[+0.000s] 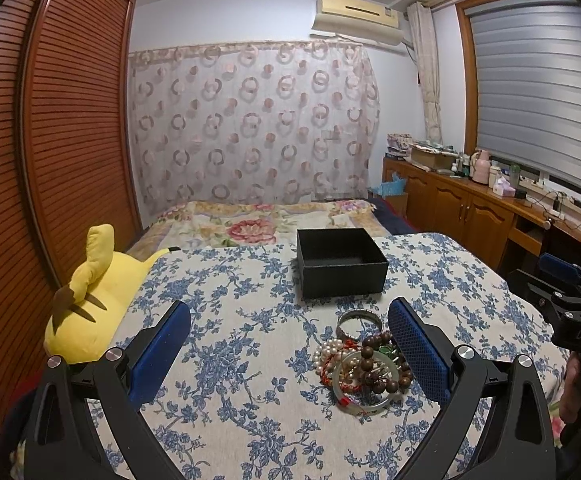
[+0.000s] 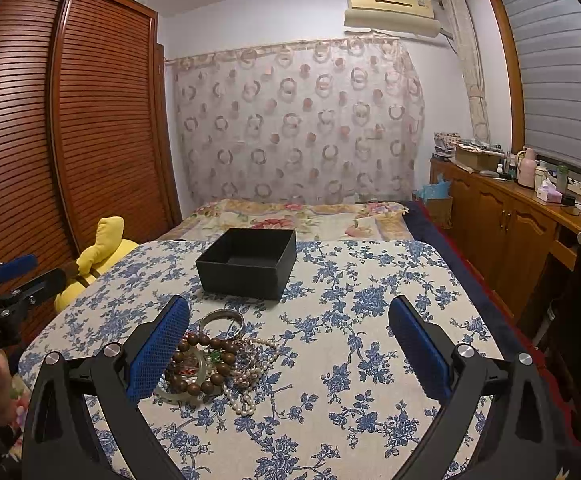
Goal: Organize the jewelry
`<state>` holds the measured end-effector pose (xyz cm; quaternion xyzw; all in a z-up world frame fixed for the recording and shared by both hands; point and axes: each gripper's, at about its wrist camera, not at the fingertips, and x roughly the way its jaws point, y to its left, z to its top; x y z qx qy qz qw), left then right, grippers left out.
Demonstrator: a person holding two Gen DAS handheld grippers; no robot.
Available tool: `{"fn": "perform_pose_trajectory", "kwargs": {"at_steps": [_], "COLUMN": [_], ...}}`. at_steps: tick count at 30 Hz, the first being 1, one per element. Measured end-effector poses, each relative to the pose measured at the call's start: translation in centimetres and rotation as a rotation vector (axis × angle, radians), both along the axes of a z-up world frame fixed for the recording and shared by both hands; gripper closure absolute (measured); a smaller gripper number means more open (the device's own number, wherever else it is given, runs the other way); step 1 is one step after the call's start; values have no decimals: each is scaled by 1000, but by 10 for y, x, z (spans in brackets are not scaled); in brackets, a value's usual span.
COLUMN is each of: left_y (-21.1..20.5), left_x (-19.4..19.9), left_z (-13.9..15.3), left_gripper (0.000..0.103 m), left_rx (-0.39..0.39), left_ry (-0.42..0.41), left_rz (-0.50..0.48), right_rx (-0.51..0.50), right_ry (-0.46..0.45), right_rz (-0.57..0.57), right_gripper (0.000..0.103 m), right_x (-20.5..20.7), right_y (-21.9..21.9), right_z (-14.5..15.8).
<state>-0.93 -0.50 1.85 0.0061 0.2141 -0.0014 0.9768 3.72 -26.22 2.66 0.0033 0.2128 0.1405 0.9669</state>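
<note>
Both tools are hovering above the tabletop (image 1: 218,360), which is covered with a blue-flowered cloth. The left hand-held gripper (image 1: 288,354) has its jaws spread wide and holds nothing. The right hand-held gripper (image 2: 288,354) is likewise spread wide and empty.

The jewelry pile (image 1: 364,368) lies on the cloth in one tangled heap, in front of an open black box (image 1: 340,266) that looks empty. In the left wrist view the heap sits just inside the right blue pad; in the right wrist view it sits against the left pad. The heap therefore lies between the two tools.

Contents noted: a string of brown wooden beads (image 2: 200,364), a pearl strand (image 2: 246,388), a pale green bangle (image 1: 364,396) underneath, a metal bangle (image 2: 222,322) at the far edge, and red cord.

Handling judgement: all pieces look light. The bangles are stiff and smooth, likely slippery between the pads, and the pale one may crack if dropped. The strands are limp and will trail and snag on neighbours. The metal bangle lies most nearly clear of the tangle, so it seems the soundest first pick, pinched across its rim. Strands are best taken at a bunched section, lifted slowly.

No piece is in the box yet.
</note>
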Motion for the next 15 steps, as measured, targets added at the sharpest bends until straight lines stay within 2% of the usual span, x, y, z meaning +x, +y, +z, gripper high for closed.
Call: {"fn": "perform_pose_trajectory", "kwargs": {"at_steps": [15], "left_y": [4], "left_x": [1], "left_z": [2], "left_gripper": [7], "left_rx": [-1], "left_ry": [-12], "left_rz": [-2], "right_rx": [-1], "right_ry": [-2], "right_rz": [-1], "right_gripper": [2], "right_x": [0], "right_y": [0], "right_z": [0]}}
